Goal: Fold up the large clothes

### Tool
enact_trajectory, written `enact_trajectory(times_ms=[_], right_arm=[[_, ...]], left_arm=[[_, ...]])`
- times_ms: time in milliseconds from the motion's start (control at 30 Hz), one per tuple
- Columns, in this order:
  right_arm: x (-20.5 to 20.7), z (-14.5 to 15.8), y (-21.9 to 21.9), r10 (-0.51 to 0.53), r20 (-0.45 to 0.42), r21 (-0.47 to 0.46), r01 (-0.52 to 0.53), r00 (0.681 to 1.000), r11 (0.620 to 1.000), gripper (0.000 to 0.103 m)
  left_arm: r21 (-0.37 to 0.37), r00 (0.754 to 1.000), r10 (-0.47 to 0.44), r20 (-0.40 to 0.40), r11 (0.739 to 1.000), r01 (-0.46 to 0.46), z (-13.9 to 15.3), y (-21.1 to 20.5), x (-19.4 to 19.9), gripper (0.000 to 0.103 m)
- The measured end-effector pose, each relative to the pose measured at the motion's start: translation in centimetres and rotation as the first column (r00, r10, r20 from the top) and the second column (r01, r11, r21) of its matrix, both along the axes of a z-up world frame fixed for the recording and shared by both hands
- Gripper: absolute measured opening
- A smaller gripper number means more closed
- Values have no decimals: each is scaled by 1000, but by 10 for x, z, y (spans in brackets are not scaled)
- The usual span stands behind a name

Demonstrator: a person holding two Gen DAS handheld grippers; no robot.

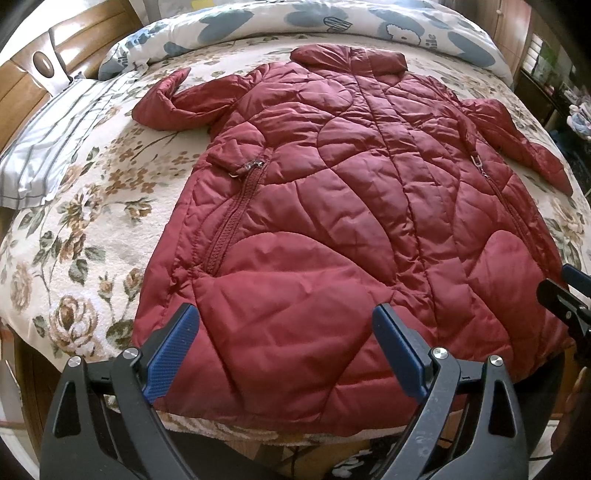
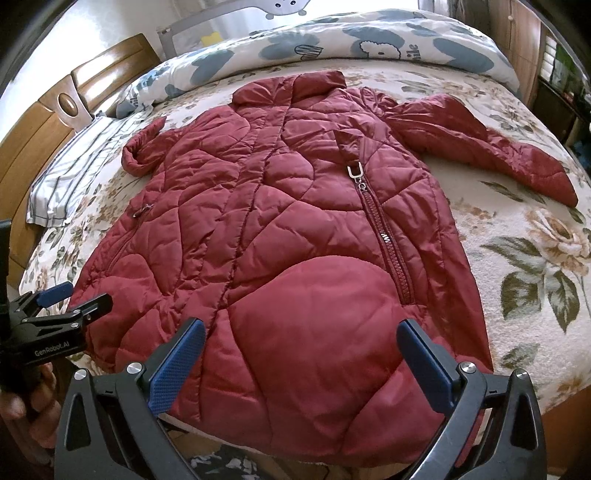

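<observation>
A dark red quilted puffer coat (image 1: 332, 192) lies spread flat, front up, on the floral bed cover, collar at the far end and hem toward me; it also fills the right wrist view (image 2: 295, 240). Its sleeves stick out to the left (image 1: 166, 107) and right (image 1: 524, 144). My left gripper (image 1: 286, 325) is open and empty, just above the hem's left part. My right gripper (image 2: 301, 343) is open and empty above the hem's right part. The right gripper shows at the left view's right edge (image 1: 565, 295); the left gripper shows at the right view's left edge (image 2: 62, 306).
A floral bed cover (image 1: 92, 221) lies under the coat. A rolled blue-patterned duvet (image 1: 295, 18) runs along the far edge. A striped pillow (image 1: 55, 140) lies at the left by the wooden headboard (image 1: 22, 85). Furniture stands at the far right (image 1: 546, 74).
</observation>
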State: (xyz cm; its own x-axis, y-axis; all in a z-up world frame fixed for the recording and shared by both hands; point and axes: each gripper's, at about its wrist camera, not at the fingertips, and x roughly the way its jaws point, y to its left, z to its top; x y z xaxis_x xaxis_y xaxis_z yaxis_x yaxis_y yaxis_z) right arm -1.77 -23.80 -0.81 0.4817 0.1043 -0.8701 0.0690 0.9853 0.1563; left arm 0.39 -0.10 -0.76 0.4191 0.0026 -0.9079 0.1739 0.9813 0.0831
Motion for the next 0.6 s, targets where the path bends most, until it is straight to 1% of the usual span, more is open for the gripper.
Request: enact_trajectory(times_ms=[300, 333, 500, 533, 567, 600], right_arm=[[1, 0, 1, -4, 0, 4, 4, 1000, 1000, 103], [5, -5, -2, -8, -2, 7, 8, 1000, 1000, 103], [9, -8, -4, -13, -9, 32, 13, 1000, 999, 103], [10, -7, -5, -13, -10, 62, 14, 1000, 998, 103], [11, -8, -5, -15, -11, 71, 15, 1000, 997, 103], [12, -6, -6, -14, -14, 121, 16, 1000, 992, 103]], left_arm=[[0, 1000, 0, -7, 1000, 0, -4, -3, 7, 96], [-1, 1000, 0, -6, 1000, 0, -4, -3, 7, 96], [-9, 1000, -2, 6, 1000, 2, -5, -4, 10, 96], [-10, 1000, -3, 4, 1000, 3, -5, -4, 11, 96], [-10, 1000, -4, 3, 1000, 4, -5, -4, 11, 96], [-12, 1000, -5, 4, 1000, 5, -5, -5, 12, 96]])
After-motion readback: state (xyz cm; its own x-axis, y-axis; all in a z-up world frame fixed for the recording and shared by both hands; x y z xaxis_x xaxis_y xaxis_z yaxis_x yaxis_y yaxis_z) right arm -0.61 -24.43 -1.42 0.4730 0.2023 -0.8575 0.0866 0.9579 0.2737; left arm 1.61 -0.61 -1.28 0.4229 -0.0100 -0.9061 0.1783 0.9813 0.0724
